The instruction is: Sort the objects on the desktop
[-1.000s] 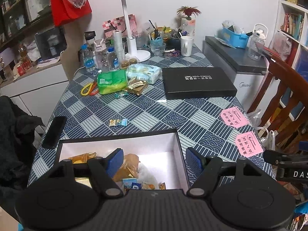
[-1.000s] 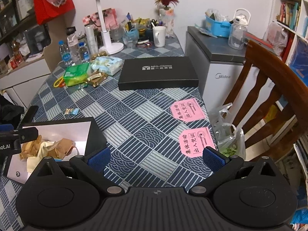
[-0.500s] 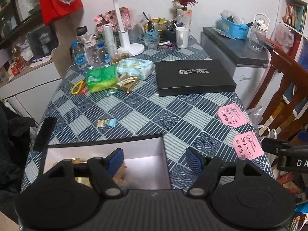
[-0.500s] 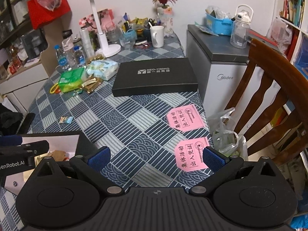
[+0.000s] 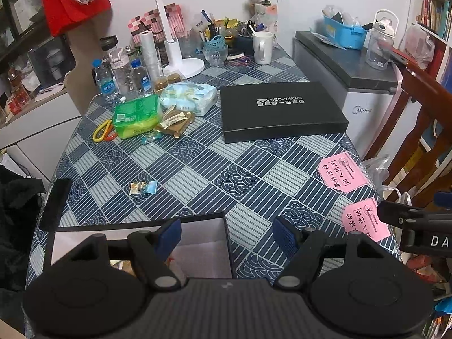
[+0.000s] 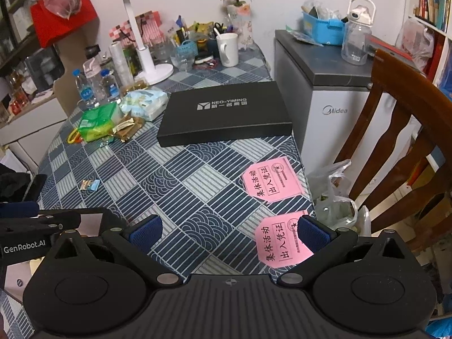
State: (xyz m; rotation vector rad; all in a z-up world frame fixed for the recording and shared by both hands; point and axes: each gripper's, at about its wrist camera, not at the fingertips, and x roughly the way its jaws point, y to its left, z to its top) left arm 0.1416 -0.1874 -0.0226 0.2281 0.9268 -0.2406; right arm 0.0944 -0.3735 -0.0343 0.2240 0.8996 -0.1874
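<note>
Both are spread wide and empty. The left hand-held gripper [image 5: 227,233] hangs over the open box's [image 5: 226,243] right wall; the right hand-held gripper [image 6: 228,233] hangs over a pink card [image 6: 282,240]. A candy wrapper [image 5: 142,188] lies on the worktop [image 5: 226,169], just beyond the box.

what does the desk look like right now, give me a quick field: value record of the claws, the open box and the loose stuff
left claw: open, empty, above the near edge of the open box
right claw: open, empty, above the nearer pink slip
open box: near left of table, white inside, contents mostly hidden
black lid: flat, far right of table
pink slips: two, and, along the right edge
small candy packet: alone mid-table, outside the box
snack pile: green pack, pale blue pack, brown sachets, far left
</note>
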